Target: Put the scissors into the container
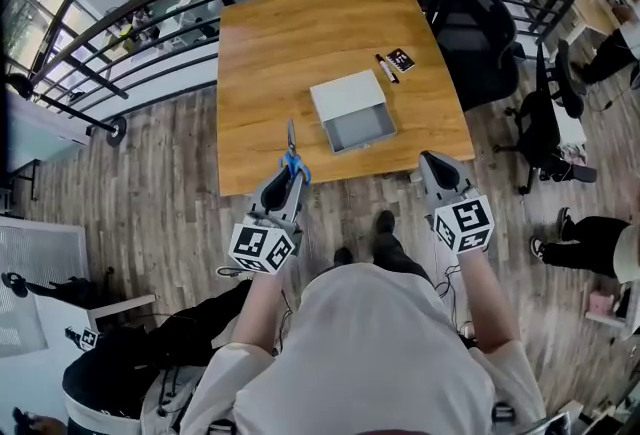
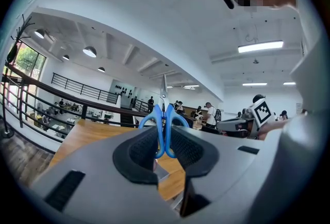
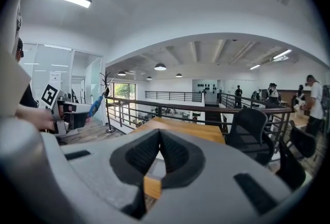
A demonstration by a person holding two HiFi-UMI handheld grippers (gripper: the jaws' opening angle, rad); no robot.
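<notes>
Blue-handled scissors point(image 1: 291, 151) are clamped in my left gripper point(image 1: 290, 175), which is shut on their handles. The blades point away over the near edge of the wooden table point(image 1: 265, 53). In the left gripper view the handles point(image 2: 164, 127) stand upright between the black pads and the blade tip rises above them. The container point(image 1: 347, 96), a grey-white open box, rests on the table ahead and to the right of the scissors. My right gripper point(image 1: 432, 163) hovers at the table's near right corner, shut with nothing in it. Its pads point(image 3: 172, 151) meet at the tips.
A marker pen point(image 1: 386, 69) and a small black card point(image 1: 401, 59) lie behind the container. Black office chairs point(image 1: 480, 28) stand right of the table, and a dark railing point(image 1: 150, 13) curves round its far side. The person's feet point(image 1: 385, 223) are on the wooden floor.
</notes>
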